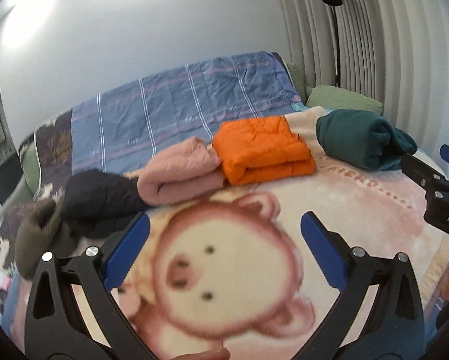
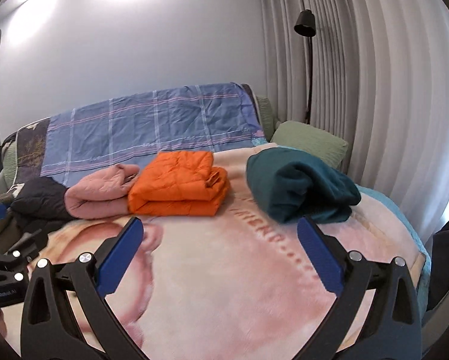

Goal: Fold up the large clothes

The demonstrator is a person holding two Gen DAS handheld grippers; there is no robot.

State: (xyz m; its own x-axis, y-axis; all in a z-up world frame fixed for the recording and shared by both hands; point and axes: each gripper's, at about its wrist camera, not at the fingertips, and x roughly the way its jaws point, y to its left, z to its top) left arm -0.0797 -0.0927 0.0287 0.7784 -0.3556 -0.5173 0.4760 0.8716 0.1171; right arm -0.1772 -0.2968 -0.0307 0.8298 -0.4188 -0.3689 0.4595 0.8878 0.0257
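A folded orange quilted jacket (image 1: pixel 262 150) (image 2: pixel 179 184) lies on the bed's bear-print blanket (image 1: pixel 224 270) (image 2: pixel 239 285). A folded pink garment (image 1: pixel 179 177) (image 2: pixel 99 193) lies to its left, touching it. A dark green folded garment (image 1: pixel 364 141) (image 2: pixel 299 184) lies to its right. A black jacket (image 1: pixel 99 202) (image 2: pixel 39 199) and an olive garment (image 1: pixel 39 237) lie unfolded at far left. My left gripper (image 1: pixel 224 225) is open and empty above the blanket. My right gripper (image 2: pixel 219 228) is open and empty; it also shows at the right edge of the left wrist view (image 1: pixel 428 165).
A blue plaid quilt (image 1: pixel 179 105) (image 2: pixel 152 132) covers the far part of the bed. A green pillow (image 1: pixel 344 100) (image 2: pixel 310 144) lies at the far right. A black floor lamp (image 1: pixel 334 30) (image 2: pixel 307 60) stands by the pleated curtains (image 1: pixel 389 45) (image 2: pixel 374 90).
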